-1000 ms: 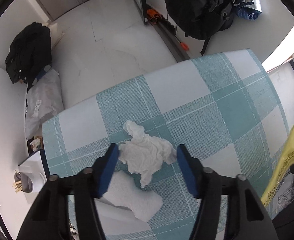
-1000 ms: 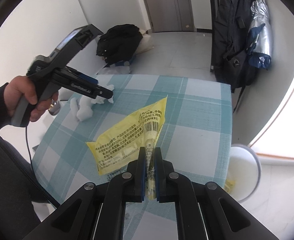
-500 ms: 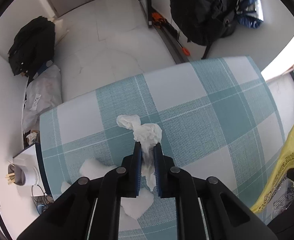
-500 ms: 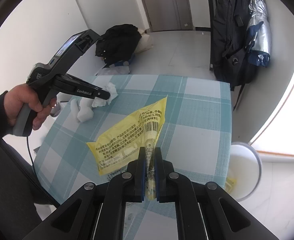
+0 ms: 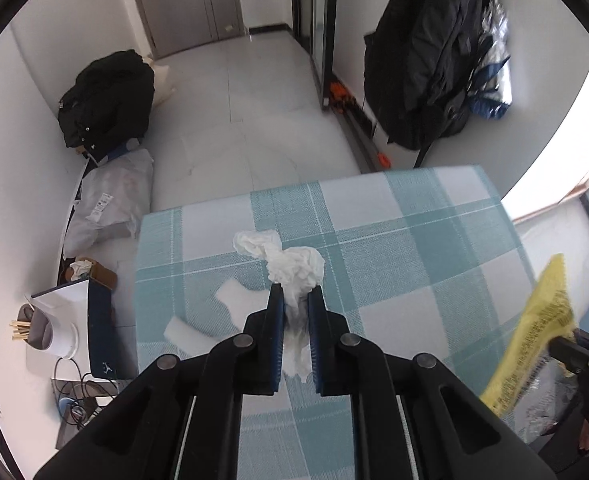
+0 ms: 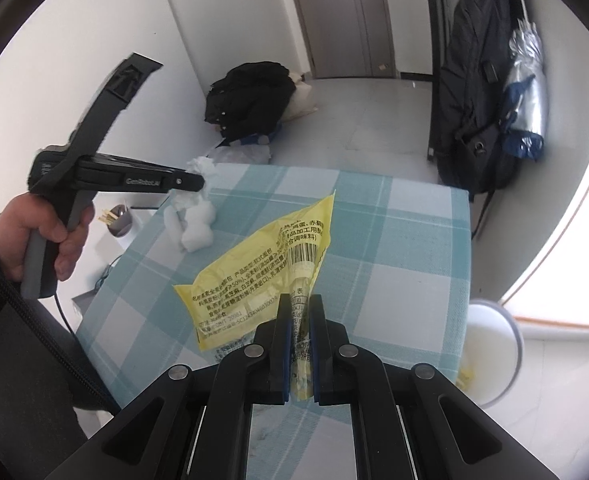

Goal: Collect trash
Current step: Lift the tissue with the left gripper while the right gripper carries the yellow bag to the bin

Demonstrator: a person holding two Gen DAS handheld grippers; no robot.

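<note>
- A crumpled white tissue is clamped in the left gripper above the checked tablecloth; being soft and light, it is judged best pinched at its bunched middle.
- A glossy yellow wrapper, thin and crinkly, is pinched at its folded seam by the right gripper.
- More white tissue lies on the cloth; a white bin stands beside the table.

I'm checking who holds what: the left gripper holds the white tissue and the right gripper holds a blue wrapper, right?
Not quite. The right gripper holds a yellow wrapper, not blue, as the right wrist view shows. The left gripper does hold the white tissue.
</note>
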